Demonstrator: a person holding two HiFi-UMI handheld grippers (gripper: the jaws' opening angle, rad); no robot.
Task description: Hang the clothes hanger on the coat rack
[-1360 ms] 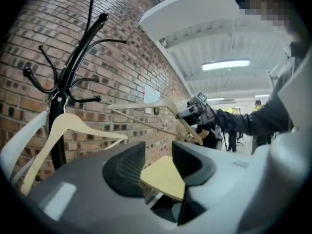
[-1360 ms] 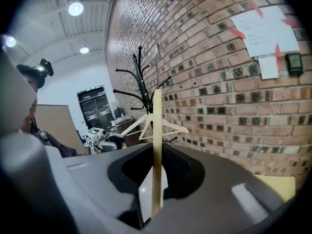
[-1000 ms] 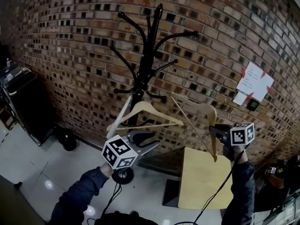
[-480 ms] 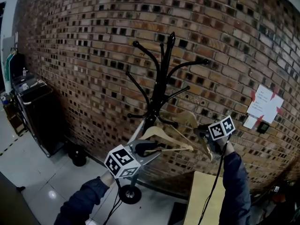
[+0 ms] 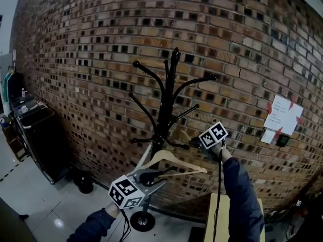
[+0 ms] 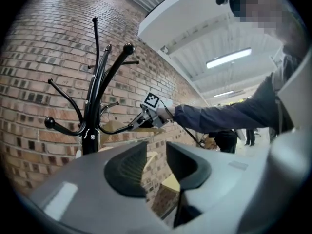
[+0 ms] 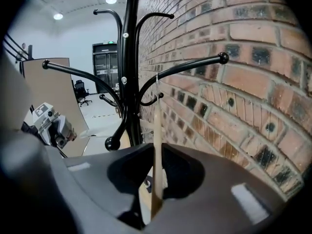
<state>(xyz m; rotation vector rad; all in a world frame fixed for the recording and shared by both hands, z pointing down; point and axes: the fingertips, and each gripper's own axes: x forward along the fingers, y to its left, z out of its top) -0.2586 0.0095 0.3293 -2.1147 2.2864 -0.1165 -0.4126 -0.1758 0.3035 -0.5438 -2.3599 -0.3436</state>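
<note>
Your right gripper (image 7: 157, 167) is clamped on the edge of a wooden clothes hanger (image 7: 156, 126), whose wire hook rises beside a curved arm of the black coat rack (image 7: 130, 57) at frame centre. Your left gripper (image 6: 156, 162), lower left in the head view, has its jaws apart just beside a second wooden hanger (image 5: 174, 160).

I see the brick wall (image 5: 91, 44) in reddish brown, speckled with near-black bricks and lined with pale mortar. The coat rack (image 5: 169, 100) is glossy black throughout. The wooden hanger (image 7: 157, 116) is pale tan, and so is the second hanger (image 5: 186, 163). The left gripper (image 6: 156, 152) and right gripper (image 7: 157, 147) are grey with black pads, and their cubes are white with black square markers. My operator's sleeve (image 5: 239, 190) is dark navy. The paper notice (image 5: 282, 116) is white with red corners.
</note>
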